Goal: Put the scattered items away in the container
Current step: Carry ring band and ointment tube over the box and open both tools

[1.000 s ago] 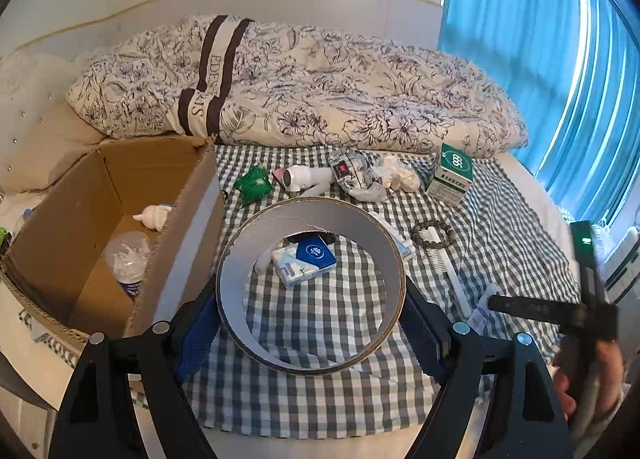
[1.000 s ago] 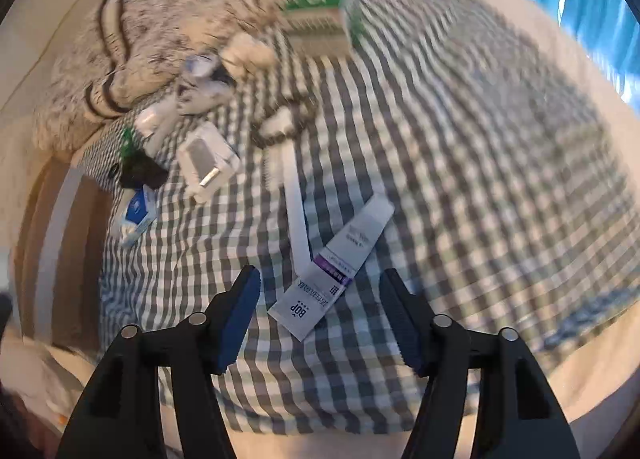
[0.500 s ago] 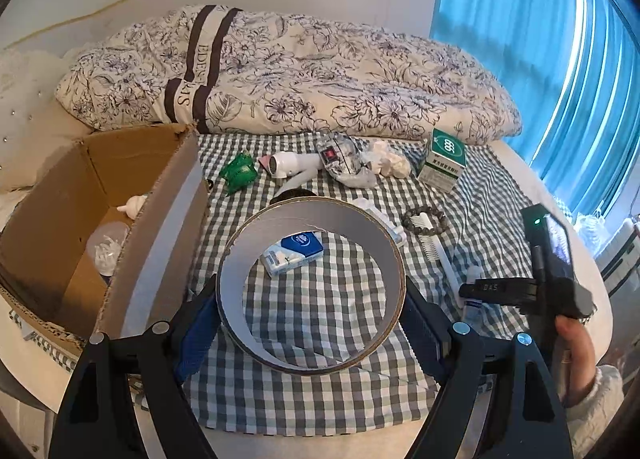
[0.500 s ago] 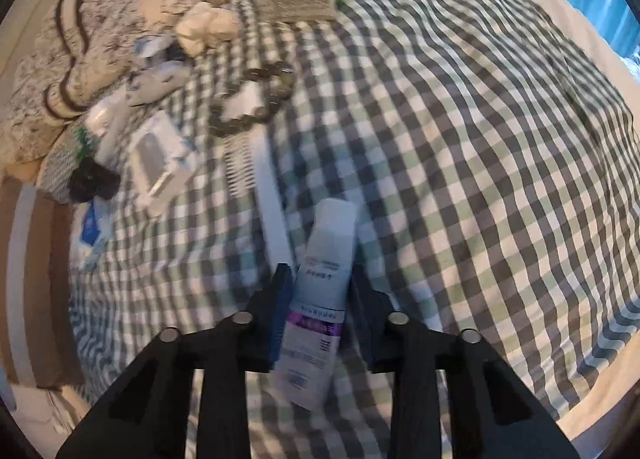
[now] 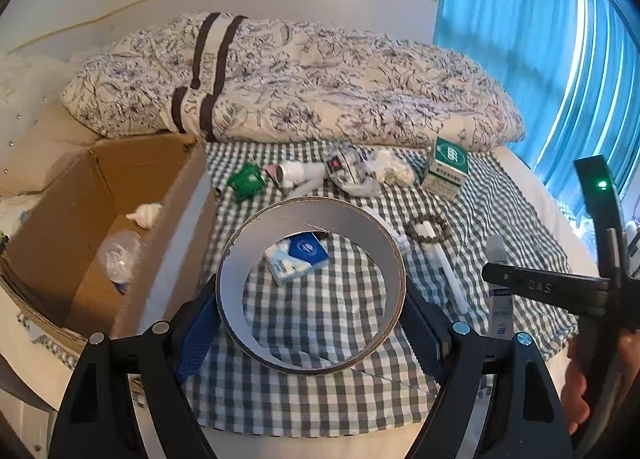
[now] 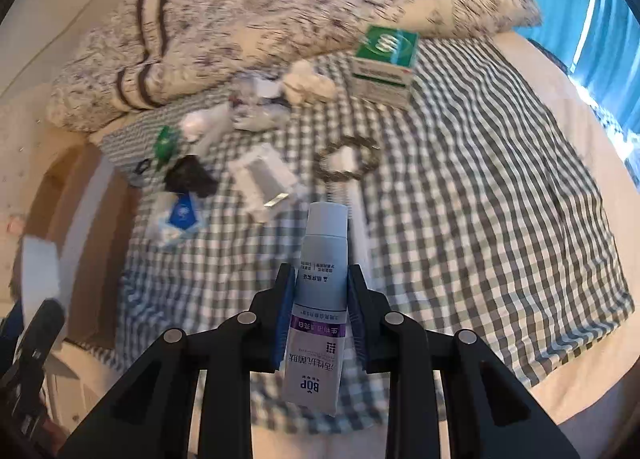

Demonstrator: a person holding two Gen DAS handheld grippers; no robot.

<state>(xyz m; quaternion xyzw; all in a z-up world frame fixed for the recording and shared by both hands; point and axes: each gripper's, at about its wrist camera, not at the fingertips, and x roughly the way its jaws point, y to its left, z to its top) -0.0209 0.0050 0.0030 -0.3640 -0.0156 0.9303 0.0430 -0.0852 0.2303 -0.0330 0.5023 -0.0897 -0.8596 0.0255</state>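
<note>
You are in the carrying step, and both of your tools are loaded. Start from the left: the cardboard box stands at the left edge of the checked cloth, open at the top, with a clear bottle and a small white thing already on its floor. Its near wall is just beside the left gripper, whose two pads are clamped on the outside of the tape roll; the roll stands upright and you can see the cloth through its hole. I judge the next move for this hand is short: lift the roll above the box wall, bring it left over the opening, then let the pads part.

In the middle of the cloth, items still wait: a blue tissue pack, a green toy, a white comb, a bead bracelet, and a green-white carton near the far edge by the folded quilt.

On the right, the right gripper is closed on the toothpaste tube, held near its middle above the near part of the cloth. This hand has the longer way, across the scattered items, so carry the tube high. The near edge of the cloth is free of things, and I think this is the open room for passing. Take care that the two tools do not meet above the box.
</note>
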